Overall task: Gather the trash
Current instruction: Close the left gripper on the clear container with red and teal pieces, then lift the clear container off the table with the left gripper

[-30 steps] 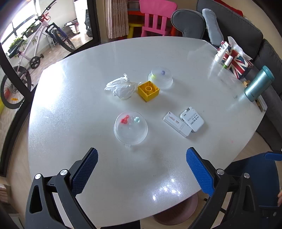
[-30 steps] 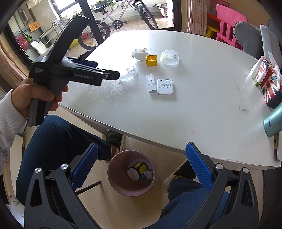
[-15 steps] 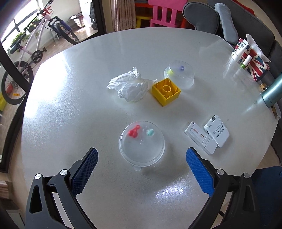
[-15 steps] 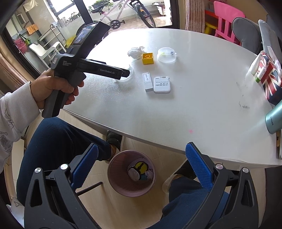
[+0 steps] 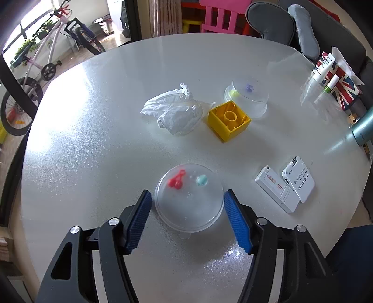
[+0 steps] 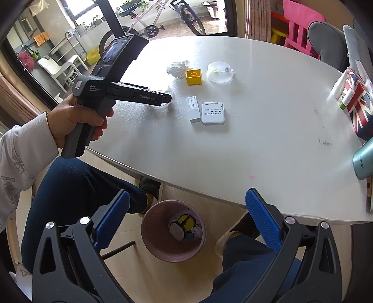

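A clear round plastic lid (image 5: 189,198) with a red and a teal bit on it lies on the white table (image 5: 93,151). My left gripper (image 5: 188,205) straddles the lid, a blue pad at each side of its rim, narrowed but not clamped. Beyond lie a crumpled white tissue (image 5: 173,110), a yellow toy block (image 5: 229,120) and a second clear lid (image 5: 247,95). My right gripper (image 6: 186,223) is open and empty, off the table's near edge, above a pink trash bin (image 6: 173,233) on the floor. The right wrist view shows the left gripper (image 6: 166,98) over the table.
Two white flat devices (image 5: 285,186) lie right of the lid. A Union Jack tissue box (image 5: 338,86) and a teal flask (image 5: 362,128) stand at the table's right edge. The person's legs (image 6: 77,184) flank the bin. A bicycle (image 5: 35,77) and pink chair (image 5: 221,16) stand beyond.
My left gripper has moved forward and down over the table to the clear lid, and its fingers have narrowed around it. The right gripper has stayed over the bin.
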Demonstrator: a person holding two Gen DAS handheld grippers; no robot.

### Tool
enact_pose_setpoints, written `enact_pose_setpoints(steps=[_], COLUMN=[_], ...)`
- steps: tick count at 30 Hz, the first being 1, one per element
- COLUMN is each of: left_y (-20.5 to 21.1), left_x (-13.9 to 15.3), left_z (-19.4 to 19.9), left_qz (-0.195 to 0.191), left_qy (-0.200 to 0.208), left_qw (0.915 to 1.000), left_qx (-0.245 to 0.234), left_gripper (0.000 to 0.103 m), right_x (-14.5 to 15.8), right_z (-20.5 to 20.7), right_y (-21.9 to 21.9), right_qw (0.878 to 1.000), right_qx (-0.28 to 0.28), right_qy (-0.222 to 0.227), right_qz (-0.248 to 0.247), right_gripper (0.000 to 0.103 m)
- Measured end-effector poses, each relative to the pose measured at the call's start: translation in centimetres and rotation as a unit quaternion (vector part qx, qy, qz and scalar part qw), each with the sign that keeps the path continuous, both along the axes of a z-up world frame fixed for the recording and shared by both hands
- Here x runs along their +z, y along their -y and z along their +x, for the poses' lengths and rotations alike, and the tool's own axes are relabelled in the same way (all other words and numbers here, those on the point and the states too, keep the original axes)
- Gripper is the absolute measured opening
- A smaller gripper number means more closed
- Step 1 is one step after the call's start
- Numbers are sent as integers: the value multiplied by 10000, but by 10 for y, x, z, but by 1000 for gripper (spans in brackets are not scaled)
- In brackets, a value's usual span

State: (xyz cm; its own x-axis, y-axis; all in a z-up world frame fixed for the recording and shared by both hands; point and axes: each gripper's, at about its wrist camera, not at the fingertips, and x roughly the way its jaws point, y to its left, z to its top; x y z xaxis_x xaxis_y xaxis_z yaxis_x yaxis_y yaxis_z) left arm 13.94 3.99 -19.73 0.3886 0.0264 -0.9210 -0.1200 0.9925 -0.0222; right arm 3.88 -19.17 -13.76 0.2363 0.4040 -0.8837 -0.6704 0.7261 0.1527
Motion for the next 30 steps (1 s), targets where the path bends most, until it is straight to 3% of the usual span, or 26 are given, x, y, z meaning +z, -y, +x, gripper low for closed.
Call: enact_pose_setpoints(steps=[13, 30], left_y=[2, -9], left_x=[24, 52], left_z=[-20, -60], left_qz=[90, 52], left_qy=[219, 515], left_qw=[9997, 9987], left_qx=[-93, -5], left_gripper=[59, 59], right_x=[4, -15], right_z=[21, 93], right_y=[-22, -90], right_qw=[9996, 9982], right_qx=[97, 386], right_qy=[264, 422], right_qz=[-58, -195], right_gripper=[98, 98])
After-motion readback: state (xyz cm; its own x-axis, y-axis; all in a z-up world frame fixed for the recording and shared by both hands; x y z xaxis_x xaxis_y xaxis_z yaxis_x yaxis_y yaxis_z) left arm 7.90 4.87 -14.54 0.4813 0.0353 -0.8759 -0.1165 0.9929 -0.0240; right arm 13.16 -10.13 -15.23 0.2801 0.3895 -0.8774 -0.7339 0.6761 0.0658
